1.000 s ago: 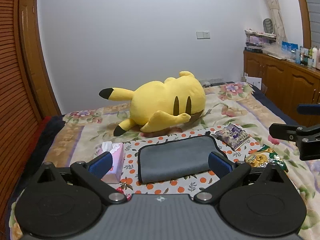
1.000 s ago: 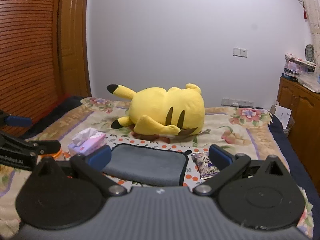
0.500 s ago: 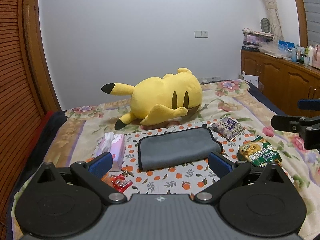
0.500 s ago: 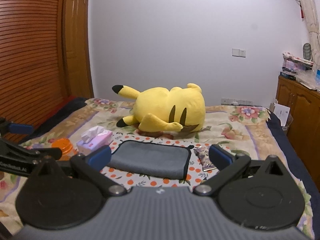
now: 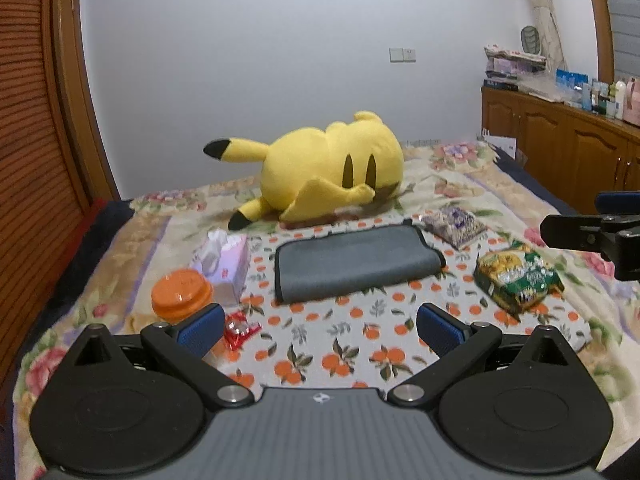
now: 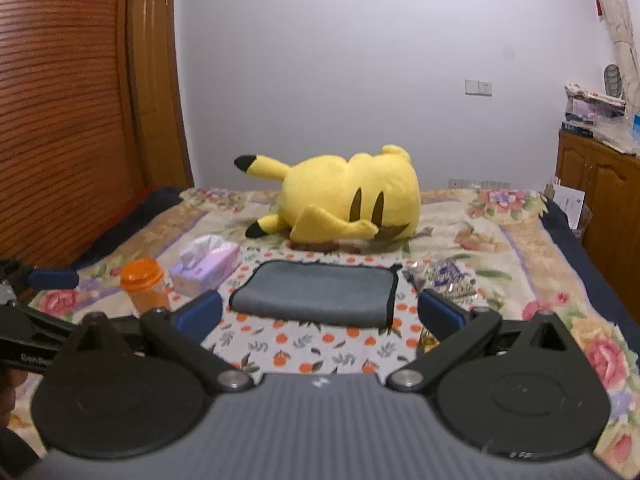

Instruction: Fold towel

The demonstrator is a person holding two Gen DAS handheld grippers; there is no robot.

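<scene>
Both grippers have pulled back from the gray towel [image 5: 354,261], fingers spread wide and empty. It looks soft and limp, so you take its near corners.

Matte black all over on the left gripper [image 5: 318,330], with a grey ribbed housing at the near edge and a small white emblem at its centre. Two round black discs either side, triangular cut-outs above them, silver screw heads at the linkage pivots. Blue textured pads [image 5: 200,327] on the fingertips, set wide apart. Same build on the right gripper [image 6: 319,314]: black arms, grey ribbed body, blue pads [image 6: 440,314], silver pivots, parted as well. White lettering on the other gripper's black arm at far left in the right wrist view, only partly legible.
</scene>
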